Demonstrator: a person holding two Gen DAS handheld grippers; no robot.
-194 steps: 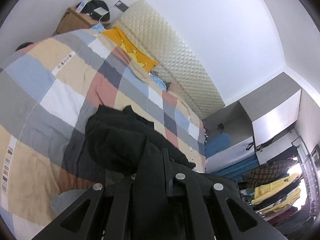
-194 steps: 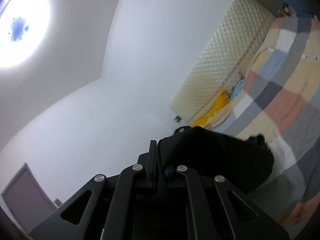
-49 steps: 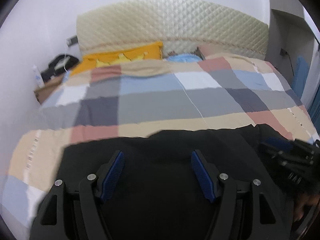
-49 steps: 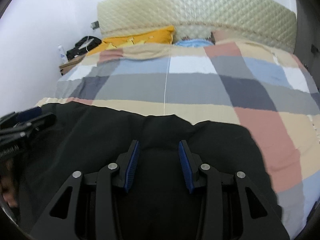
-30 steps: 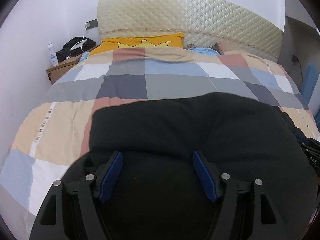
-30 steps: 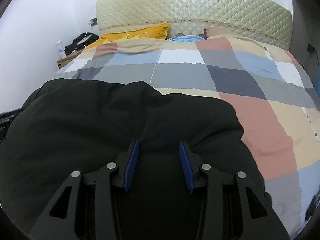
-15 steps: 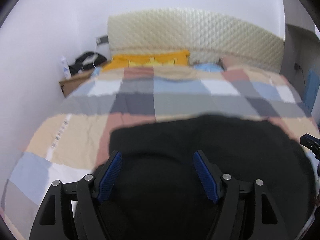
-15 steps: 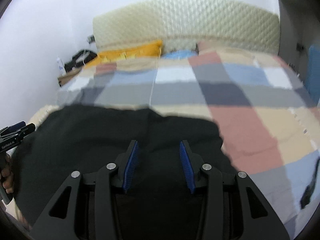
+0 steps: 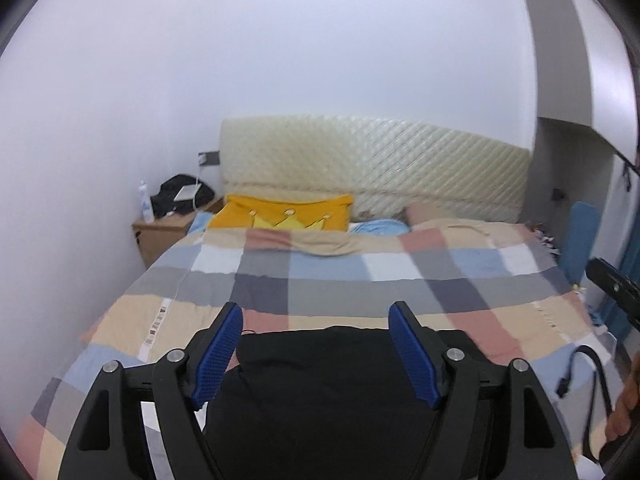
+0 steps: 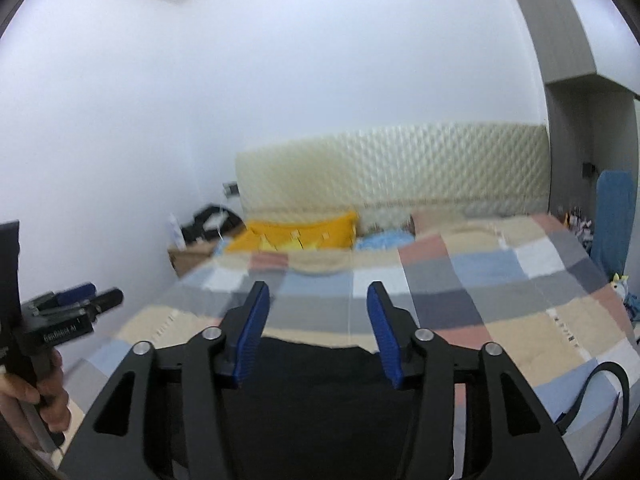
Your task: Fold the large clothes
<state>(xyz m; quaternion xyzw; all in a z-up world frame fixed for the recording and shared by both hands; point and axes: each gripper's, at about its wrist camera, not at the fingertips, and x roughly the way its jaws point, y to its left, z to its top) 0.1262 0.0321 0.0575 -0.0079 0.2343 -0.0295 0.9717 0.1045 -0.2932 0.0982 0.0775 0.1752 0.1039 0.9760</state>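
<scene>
The black garment [image 9: 320, 392] lies spread on the near part of the bed, under both grippers, and shows again in the right wrist view [image 10: 316, 392]. My left gripper [image 9: 316, 308] hangs above it, its jaws opening, the blue pads [image 9: 218, 354] wide apart and pressing on nothing. My right gripper [image 10: 318, 286] is also raised over the cloth. Its jaws are opening too, and the garment sits below the pads [image 10: 386, 340], not clamped. Each gripper shows at the edge of the other's view, held in a hand [image 10: 48, 384].
A checked bedspread [image 9: 360, 272] covers the bed, with a yellow pillow [image 9: 280, 216] and quilted headboard [image 9: 380, 160] at the far end. A wooden bedside table [image 9: 160, 236] stands at the back left. A black cable [image 9: 592, 380] lies at the bed's right edge, near a blue panel [image 9: 580, 236].
Both grippers have lifted off the garment and tipped upward, so more wall shows. The right jaws have widened. Seconds earlier both were shut on the hanging garment; it now lies on the bed.
</scene>
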